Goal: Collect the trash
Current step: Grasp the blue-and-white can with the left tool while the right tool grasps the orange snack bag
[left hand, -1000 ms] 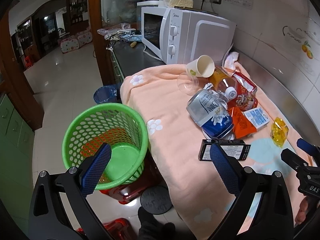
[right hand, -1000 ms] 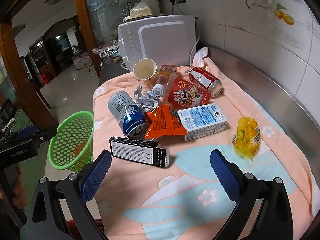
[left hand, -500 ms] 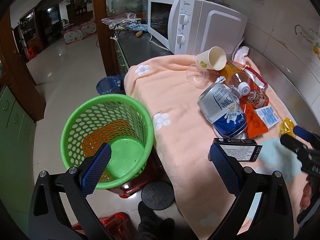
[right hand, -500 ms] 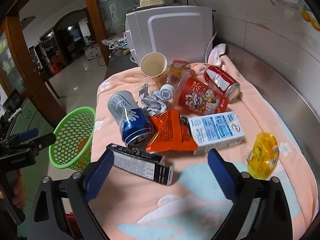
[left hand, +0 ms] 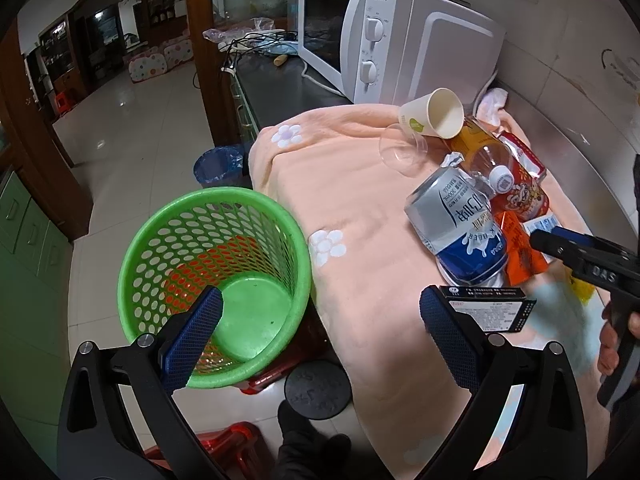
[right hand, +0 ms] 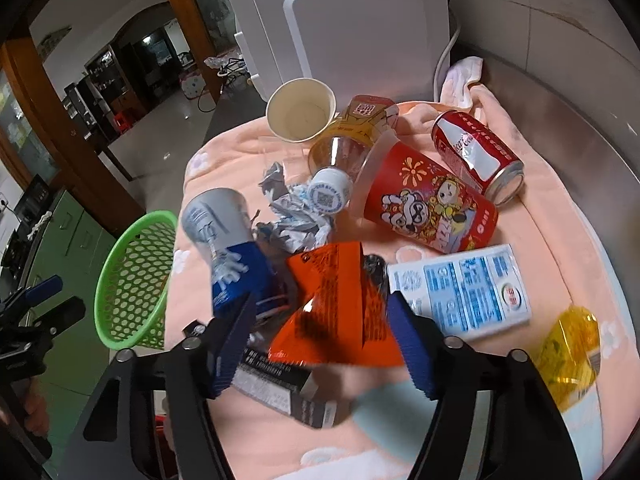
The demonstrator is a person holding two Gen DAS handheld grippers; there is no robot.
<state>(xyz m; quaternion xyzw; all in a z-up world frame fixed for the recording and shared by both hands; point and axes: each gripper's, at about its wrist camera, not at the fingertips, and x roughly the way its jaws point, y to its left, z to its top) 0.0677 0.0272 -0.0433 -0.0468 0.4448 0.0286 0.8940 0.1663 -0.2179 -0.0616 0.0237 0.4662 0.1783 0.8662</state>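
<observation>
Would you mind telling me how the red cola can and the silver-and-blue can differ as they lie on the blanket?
The red cola can lies at the far right of the pile near the steel counter, while the silver-and-blue can lies on the left, nearer the green basket. The cola can is red and white; the other is silver above, blue below. The cola can looks slimmer. Both lie on their sides on the peach blanket.

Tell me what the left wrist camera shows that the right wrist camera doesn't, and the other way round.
Left wrist only: the green basket's bare floor, the microwave's dials.
Right wrist only: the red cola can, the whole milk carton.
Both: the paper cup, the blue and silver can, the orange wrapper between the right gripper's closing jaws.
</observation>
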